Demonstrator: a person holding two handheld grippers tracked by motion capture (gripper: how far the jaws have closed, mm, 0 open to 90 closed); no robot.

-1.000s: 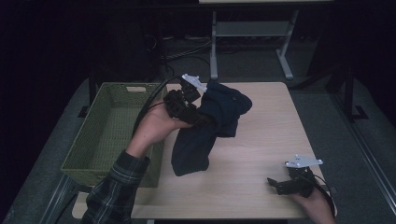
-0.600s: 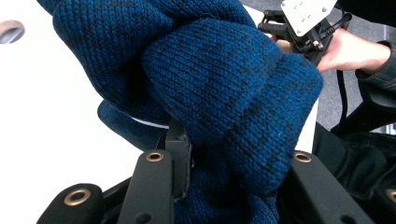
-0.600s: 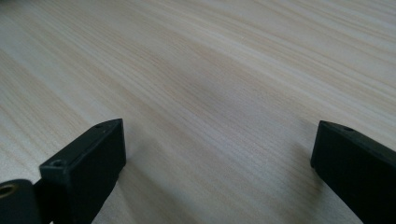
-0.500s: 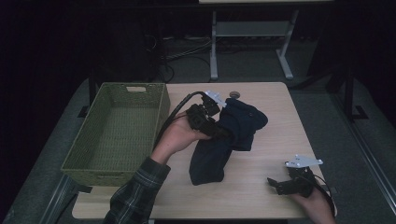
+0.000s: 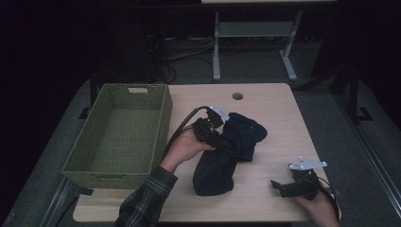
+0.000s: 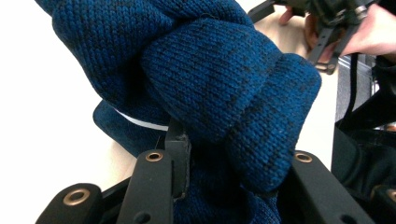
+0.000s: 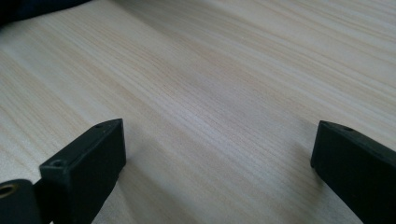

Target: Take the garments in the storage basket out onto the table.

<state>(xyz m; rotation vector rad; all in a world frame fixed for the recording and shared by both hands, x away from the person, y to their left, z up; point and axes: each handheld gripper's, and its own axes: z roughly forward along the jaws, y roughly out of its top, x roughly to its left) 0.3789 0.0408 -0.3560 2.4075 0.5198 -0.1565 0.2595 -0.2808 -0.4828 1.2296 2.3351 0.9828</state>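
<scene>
In the left gripper view the bunched blue knit garment (image 6: pixel 219 84) is covering most of the left gripper (image 6: pixel 224 163), hiding its fingertips, and is running off the top and bottom edges. In the high view the garment (image 5: pixel 227 156) is looking nearly black, its folds too dim to read. The right gripper (image 7: pixel 219 154) is being cut off by the bottom edge.

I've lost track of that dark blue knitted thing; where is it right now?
In the high view the blue knitted garment lies mid-table, right of the green basket, bunched in the left gripper.
</scene>
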